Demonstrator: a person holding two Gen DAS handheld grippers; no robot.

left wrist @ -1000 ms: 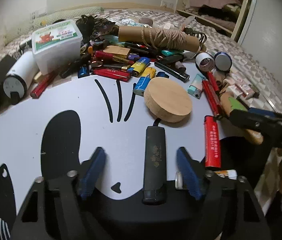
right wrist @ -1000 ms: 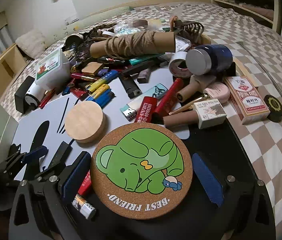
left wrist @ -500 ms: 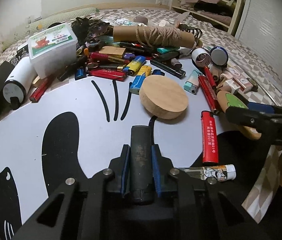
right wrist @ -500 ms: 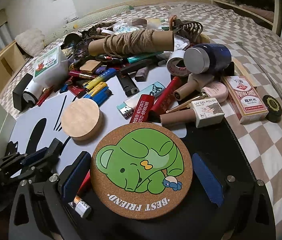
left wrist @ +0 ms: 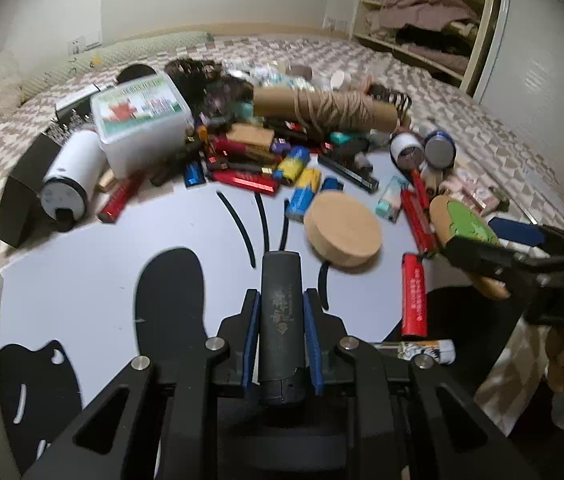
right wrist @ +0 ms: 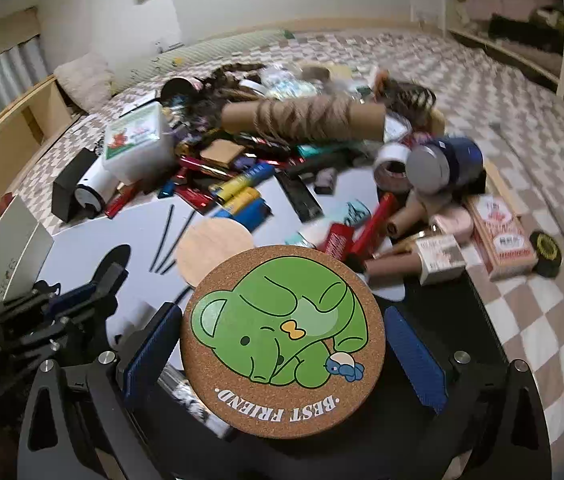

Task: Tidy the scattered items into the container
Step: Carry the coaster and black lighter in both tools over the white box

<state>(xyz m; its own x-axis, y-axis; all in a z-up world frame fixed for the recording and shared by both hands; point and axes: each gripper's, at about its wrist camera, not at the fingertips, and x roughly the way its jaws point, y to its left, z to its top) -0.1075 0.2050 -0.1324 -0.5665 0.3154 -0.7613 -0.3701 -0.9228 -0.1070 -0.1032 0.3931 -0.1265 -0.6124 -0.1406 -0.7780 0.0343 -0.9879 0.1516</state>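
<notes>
Left wrist view: left gripper (left wrist: 280, 322) clamped on a dark lighter (left wrist: 280, 312) at lower centre, held along its long flat sides, above the surface (left wrist: 93, 264). Looks light, rigid, slick-cased; mid-body hold seems best against twisting. Right wrist view: right gripper (right wrist: 284, 344) holding a cork coaster (right wrist: 283, 341) by its edges, lower centre. Probably light, stiff, grippy, crumbly at the rim.
</notes>
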